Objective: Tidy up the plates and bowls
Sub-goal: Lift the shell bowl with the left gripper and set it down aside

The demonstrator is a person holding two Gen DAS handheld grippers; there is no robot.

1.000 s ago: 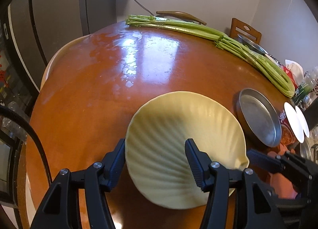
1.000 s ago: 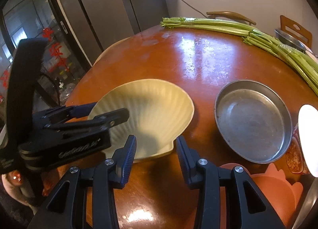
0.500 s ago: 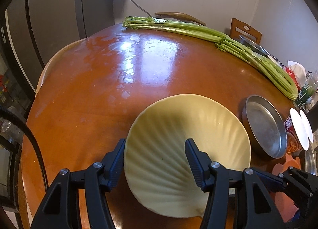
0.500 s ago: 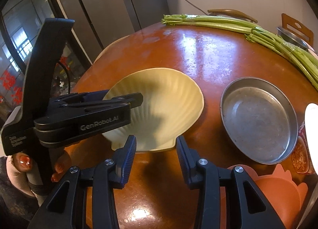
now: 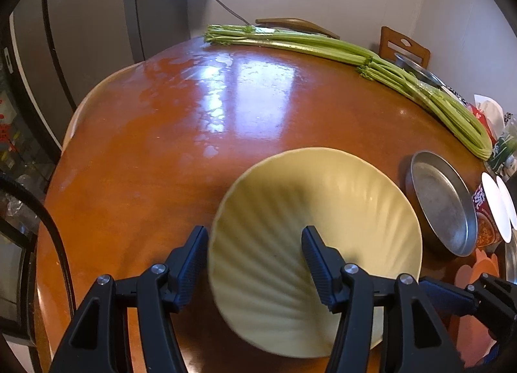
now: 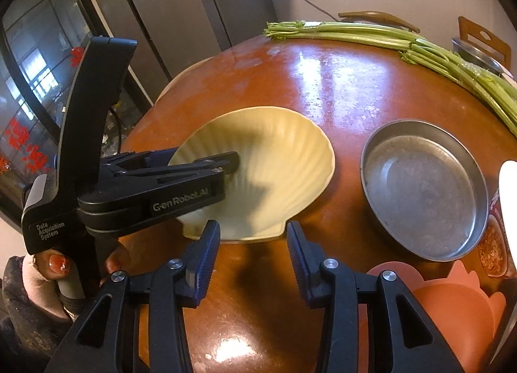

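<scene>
You are holding the left gripper (image 5: pixel 255 263) low over the near-left part of the round brown counter (image 5: pixel 181 153), reaching in level from the counter's left edge, with your left hand (image 6: pixel 51 272) wrapped around the bottom of its handle. Its fingers (image 5: pixel 318 263) are standing wide apart and straddling the left rim of the cream shell-shaped plate (image 5: pixel 323 211): one finger is sitting outside the rim and the other is lying over the ribbed inside. Whether either pad is pressing on the plate, you cannot tell from these views, and the plate's rim is looking a little blurred. In the right wrist view the same plate (image 6: pixel 274 172) is lying on the counter with its hinge end toward you, and the left gripper (image 6: pixel 200 163) is crossing its left side. You are keeping the right gripper (image 6: pixel 253 253) just short of that hinge end, pointing forward over the counter, with its fingers (image 6: pixel 206 253) spread wide and gripping nothing. A round metal pan (image 6: pixel 423 188) is sitting just to the right of the plate, close to it but apart. An orange scalloped plate (image 6: pixel 452 302) is lying near the right gripper, in front of the pan. Long celery stalks (image 6: pixel 420 46) are lying across the far side of the counter, and a sealed noodle cup (image 5: pixel 488 214) is standing beside the pan at the right edge.
</scene>
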